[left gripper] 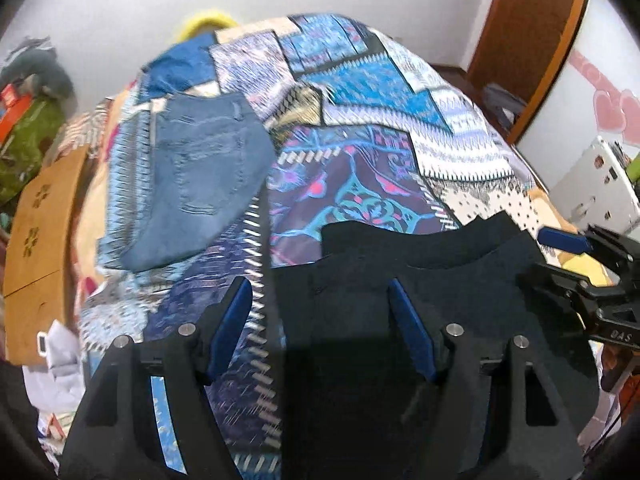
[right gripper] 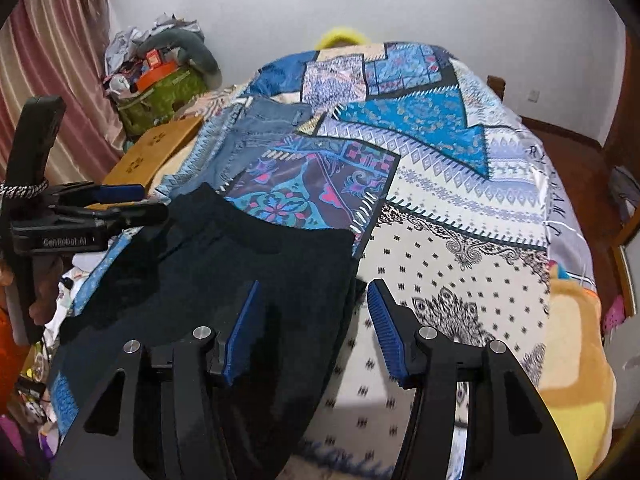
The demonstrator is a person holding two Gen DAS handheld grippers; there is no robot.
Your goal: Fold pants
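Dark navy pants [left gripper: 440, 280] [right gripper: 240, 264] lie spread on the near part of the patterned quilt [left gripper: 360, 120] [right gripper: 460, 200]. My left gripper [left gripper: 319, 286] hovers open over the pants' left edge, with nothing pinched between its blue pads. In the right wrist view it shows side-on at the left, as the left gripper [right gripper: 154, 202]. My right gripper [right gripper: 314, 288] stands open across the pants' right edge, one finger over the dark cloth and one over the quilt. It shows at the right edge of the left wrist view, as the right gripper [left gripper: 548, 258]. Folded blue jeans [left gripper: 200, 172] [right gripper: 260, 128] lie farther back on the left.
A wooden board [left gripper: 36, 220] [right gripper: 156, 152] stands along the bed's left side, with a green bag [right gripper: 160, 96] and clutter behind it. A brown door [left gripper: 520, 40] and a white case [left gripper: 600, 184] are at the right. An orange blanket [right gripper: 576, 340] lies at the bed's right corner.
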